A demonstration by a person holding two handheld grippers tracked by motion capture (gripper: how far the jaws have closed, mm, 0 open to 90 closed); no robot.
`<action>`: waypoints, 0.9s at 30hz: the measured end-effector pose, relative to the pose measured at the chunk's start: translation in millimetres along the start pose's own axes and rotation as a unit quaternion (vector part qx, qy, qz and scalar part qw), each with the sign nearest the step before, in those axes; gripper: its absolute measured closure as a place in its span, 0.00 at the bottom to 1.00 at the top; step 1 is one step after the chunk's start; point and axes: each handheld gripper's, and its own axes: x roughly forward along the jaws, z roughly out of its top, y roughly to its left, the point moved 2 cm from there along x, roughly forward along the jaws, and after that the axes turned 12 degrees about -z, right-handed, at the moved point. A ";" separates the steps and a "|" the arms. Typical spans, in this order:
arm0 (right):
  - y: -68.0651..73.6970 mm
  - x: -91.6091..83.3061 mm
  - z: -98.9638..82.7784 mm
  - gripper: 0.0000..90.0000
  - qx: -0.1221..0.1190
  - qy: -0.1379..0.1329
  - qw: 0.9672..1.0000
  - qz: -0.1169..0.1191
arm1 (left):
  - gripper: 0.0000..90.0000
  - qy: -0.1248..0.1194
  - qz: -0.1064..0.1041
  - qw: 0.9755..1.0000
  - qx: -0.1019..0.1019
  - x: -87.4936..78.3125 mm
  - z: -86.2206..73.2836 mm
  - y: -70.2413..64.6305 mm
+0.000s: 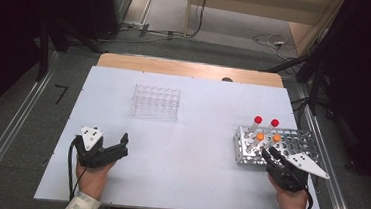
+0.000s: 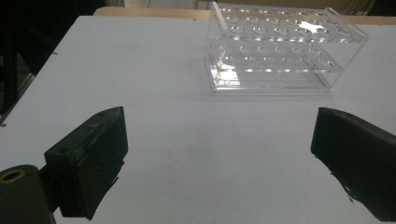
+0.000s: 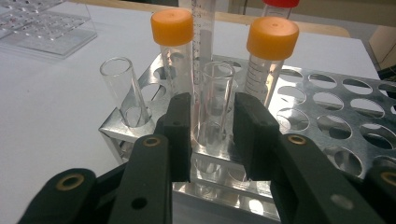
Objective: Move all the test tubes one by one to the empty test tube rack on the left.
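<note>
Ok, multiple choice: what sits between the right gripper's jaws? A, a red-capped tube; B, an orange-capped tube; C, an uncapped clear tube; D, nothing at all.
C: in the right gripper view, the right gripper has its jaws on either side of an uncapped clear tube standing in the metal rack.

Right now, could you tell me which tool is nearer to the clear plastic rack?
Left. The left tool sits just below the clear plastic rack; the right tool is far across the table at the metal rack.
</note>
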 end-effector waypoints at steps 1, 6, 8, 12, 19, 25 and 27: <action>0.6 0.9 0.2 0.74 -0.001 0.001 1.000 0.001 | 0.05 0.000 0.000 1.000 0.000 0.0 0.0 0.0; 2.7 4.6 1.3 0.77 -0.004 0.001 1.000 -0.001 | 0.05 0.001 0.000 1.000 0.001 0.0 0.0 -0.1; 2.8 6.0 1.3 0.79 -0.002 0.003 1.000 -0.004 | 0.05 0.000 -0.001 1.000 0.000 0.0 0.0 -0.1; 1.3 6.9 0.8 0.80 0.002 0.003 1.000 -0.003 | 0.05 0.001 -0.001 1.000 0.000 -0.1 0.0 -0.1; 0.6 3.4 3.2 0.81 0.005 -0.005 1.000 -0.004 | 0.05 0.001 0.000 1.000 0.002 0.4 -0.2 -0.4; -2.7 -6.5 11.5 0.81 0.017 -0.024 1.000 -0.001 | 0.05 0.001 -0.001 1.000 0.002 0.2 -0.2 -0.9; -3.6 -11.0 15.3 0.81 0.018 -0.033 0.999 -0.001 | 0.05 0.001 -0.001 1.000 0.002 0.3 -0.2 -0.5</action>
